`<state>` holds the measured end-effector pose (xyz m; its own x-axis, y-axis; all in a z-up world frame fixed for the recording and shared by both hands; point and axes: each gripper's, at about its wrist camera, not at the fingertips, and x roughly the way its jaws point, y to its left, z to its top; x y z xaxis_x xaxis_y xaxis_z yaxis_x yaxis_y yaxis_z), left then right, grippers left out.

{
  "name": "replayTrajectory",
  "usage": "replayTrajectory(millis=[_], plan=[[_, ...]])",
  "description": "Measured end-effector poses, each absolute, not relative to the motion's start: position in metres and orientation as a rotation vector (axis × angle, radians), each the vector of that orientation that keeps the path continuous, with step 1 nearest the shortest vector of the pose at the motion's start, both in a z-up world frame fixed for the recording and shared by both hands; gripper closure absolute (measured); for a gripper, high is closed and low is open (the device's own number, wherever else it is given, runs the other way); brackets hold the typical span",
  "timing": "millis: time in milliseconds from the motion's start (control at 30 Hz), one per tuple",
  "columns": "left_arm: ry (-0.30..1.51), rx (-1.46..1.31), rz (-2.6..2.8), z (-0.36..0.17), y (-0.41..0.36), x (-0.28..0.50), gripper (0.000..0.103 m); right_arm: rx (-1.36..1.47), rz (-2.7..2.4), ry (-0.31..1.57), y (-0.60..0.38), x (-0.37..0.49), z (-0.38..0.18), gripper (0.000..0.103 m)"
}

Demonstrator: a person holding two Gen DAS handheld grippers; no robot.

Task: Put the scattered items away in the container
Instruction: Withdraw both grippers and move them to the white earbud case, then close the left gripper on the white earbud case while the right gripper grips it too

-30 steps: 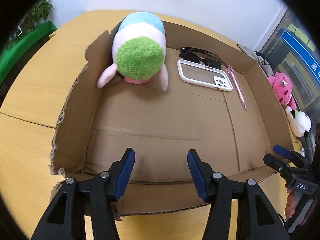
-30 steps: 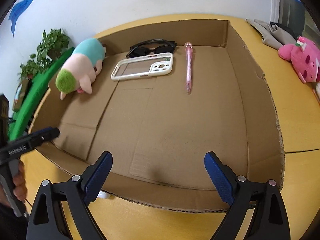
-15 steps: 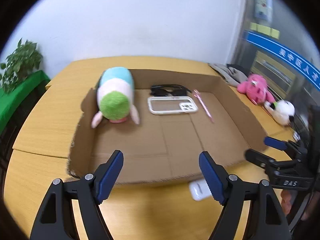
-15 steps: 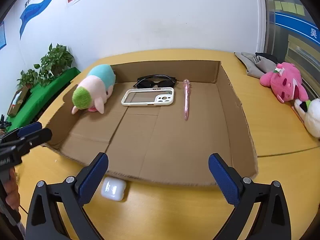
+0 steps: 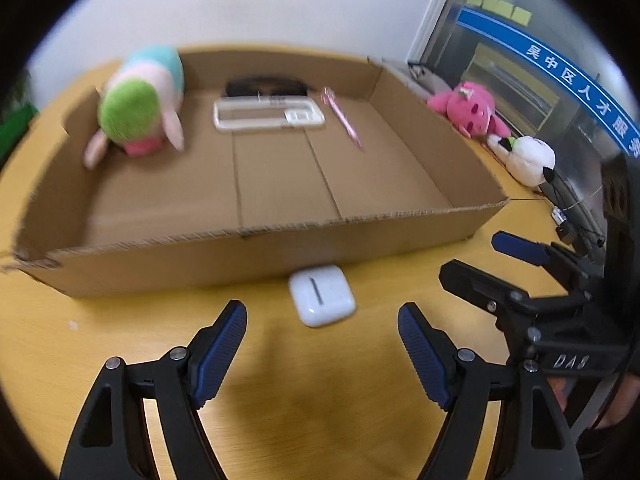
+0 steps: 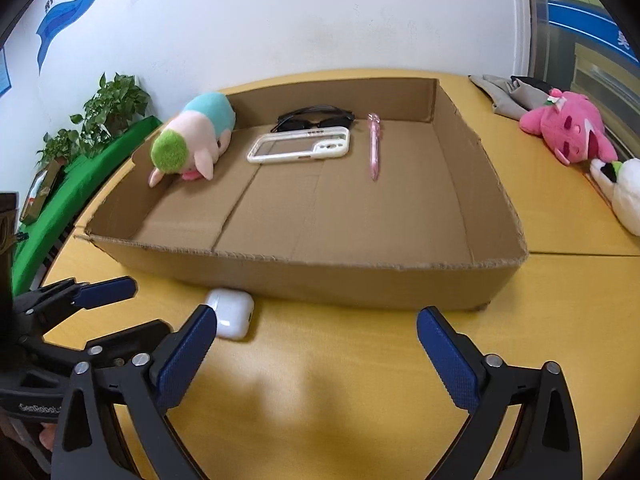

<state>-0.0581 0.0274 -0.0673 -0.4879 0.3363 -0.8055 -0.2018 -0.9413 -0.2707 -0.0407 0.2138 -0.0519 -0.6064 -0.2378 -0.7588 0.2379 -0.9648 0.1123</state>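
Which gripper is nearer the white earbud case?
Left. The left gripper frames the earbud case straight ahead; the right gripper sits off to its right.

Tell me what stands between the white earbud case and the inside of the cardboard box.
Only the box's near wall. The earbud case lies on the table just outside it, in front of the open left hand-held gripper.

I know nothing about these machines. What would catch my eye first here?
Probably the green-faced plush toy lying in the far left corner of the shallow cardboard box. Next, the small white earbud case alone on the yellow table, just outside the box's near wall, ahead of the open left claw.
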Motion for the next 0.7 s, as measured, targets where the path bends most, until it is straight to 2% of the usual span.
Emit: replayTrajectory(millis=[200, 267, 300, 367, 467, 567, 700], plan=[[-0.263, -1.522, 2.382, -0.095, 0.032, -0.075, 0.028, 1.303, -2.567, -0.055, 0.233, -0.037, -0.070, 0.002], [-0.276, -1.547, 2.363, -0.102, 0.035, -0.078, 0.039, 1.322, -2.553, -0.062, 0.236, -0.035, -0.075, 0.002], [-0.269, -1.545, 2.365, -0.103, 0.036, -0.078, 0.039, 1.331, -2.549, -0.060, 0.237, -0.034, -0.078, 0.002], [-0.236, -1.548, 2.361, -0.103, 0.039, -0.077, 0.056, 1.347, -2.537, -0.057, 0.238, -0.031, -0.083, 0.002], [-0.229, -1.563, 2.347, -0.105, 0.040, -0.077, 0.075, 1.366, -2.510, -0.057, 0.236, -0.027, -0.091, 0.002], [-0.225, -1.568, 2.324, -0.105, 0.039, -0.075, 0.084, 1.384, -2.467, -0.033, 0.230, -0.021, -0.101, 0.002], [-0.237, -1.550, 2.353, -0.102, 0.036, -0.072, 0.083, 1.387, -2.445, -0.048, 0.226, -0.018, -0.105, 0.002]])
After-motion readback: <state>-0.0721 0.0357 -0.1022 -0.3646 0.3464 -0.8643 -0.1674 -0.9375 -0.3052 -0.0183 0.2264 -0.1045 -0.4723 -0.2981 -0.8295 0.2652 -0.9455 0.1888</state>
